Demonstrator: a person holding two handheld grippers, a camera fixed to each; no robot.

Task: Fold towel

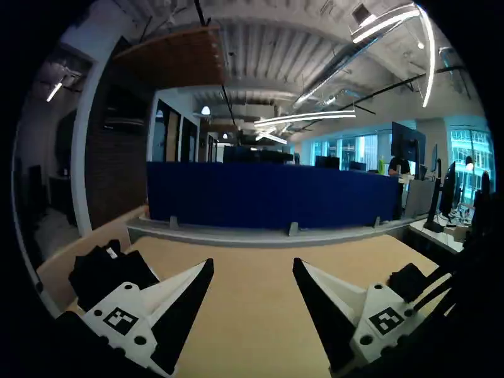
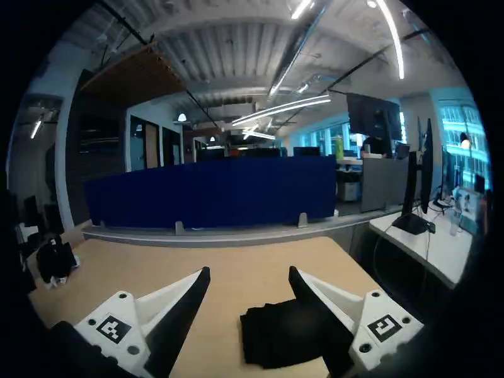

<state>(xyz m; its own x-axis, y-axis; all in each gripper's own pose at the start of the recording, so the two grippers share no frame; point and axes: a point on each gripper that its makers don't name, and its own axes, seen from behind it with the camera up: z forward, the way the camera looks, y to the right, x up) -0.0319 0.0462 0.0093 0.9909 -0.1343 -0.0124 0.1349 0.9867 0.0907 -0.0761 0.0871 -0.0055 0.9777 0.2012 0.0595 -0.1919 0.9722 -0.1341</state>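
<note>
Wood table (image 1: 252, 315), blue partition (image 1: 264, 195) along its far edge; black towel (image 2: 283, 331) folded on table in right gripper view, part hidden by right gripper (image 2: 249, 269) finger; dark bundle (image 1: 104, 274) on table's left side, left gripper view, indistinct; left gripper (image 1: 252, 261) and right gripper spread, empty

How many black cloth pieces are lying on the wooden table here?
2. A folded black towel lies by the table's right edge, before the open right gripper; a crumpled black pile sits at its left edge. Others could be hidden.

the tabletop (image 1: 252, 315) lies open up to the blue divider (image 1: 264, 201), save a folded black towel (image 2: 277, 331) lying well short of it.
</note>
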